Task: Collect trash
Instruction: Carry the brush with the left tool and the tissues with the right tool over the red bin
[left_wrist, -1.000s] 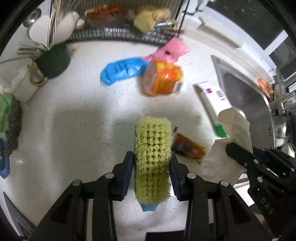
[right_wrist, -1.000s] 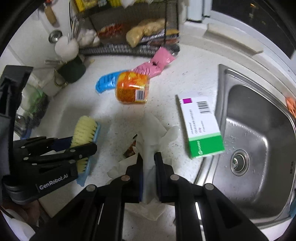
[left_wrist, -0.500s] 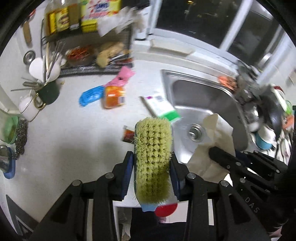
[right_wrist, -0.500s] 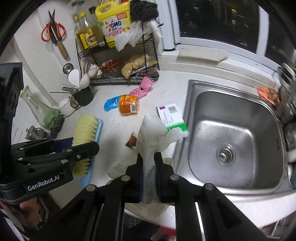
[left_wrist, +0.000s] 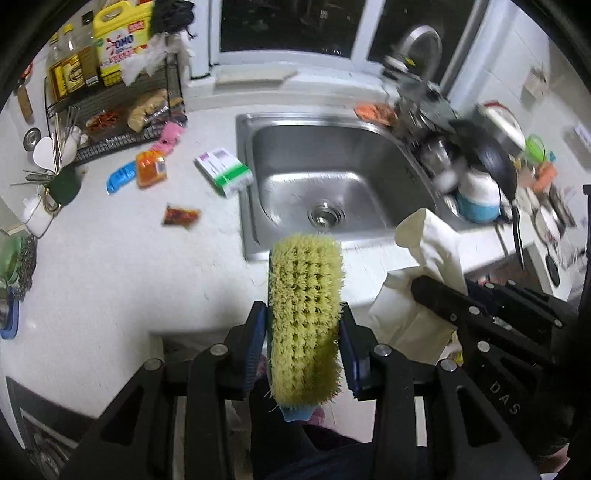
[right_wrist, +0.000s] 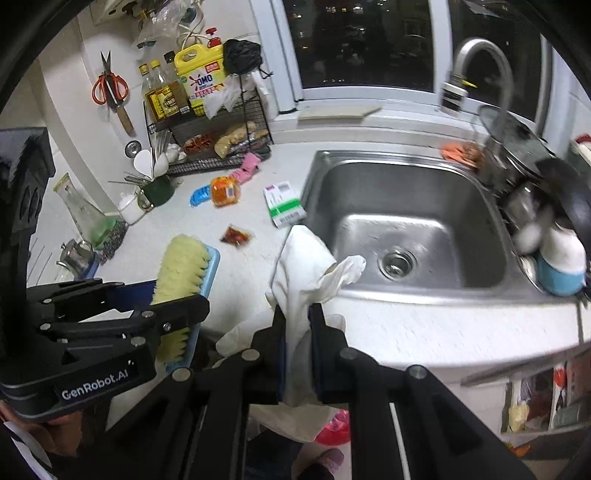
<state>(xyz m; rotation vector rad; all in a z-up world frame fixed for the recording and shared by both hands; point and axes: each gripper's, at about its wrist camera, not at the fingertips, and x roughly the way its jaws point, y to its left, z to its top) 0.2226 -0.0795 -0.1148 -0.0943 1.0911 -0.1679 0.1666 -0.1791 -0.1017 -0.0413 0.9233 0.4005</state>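
Low in the frame, the left gripper (left_wrist: 303, 325) pinches a yellow brush (left_wrist: 306, 317) while the right gripper (right_wrist: 296, 325) pinches a white glove (right_wrist: 303, 273).

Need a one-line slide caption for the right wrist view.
Right gripper clamps a white glove beside the sink.

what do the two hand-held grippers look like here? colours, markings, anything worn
Both are matte black frames of angular struts with silver pivot bolts. The left hand-held gripper has blue pads and a white "GenRobot.AI" label. The right hand-held gripper also has blue on its finger insides; its body reads "DAS". No cables visible. Any sleeve is too dark to make out.
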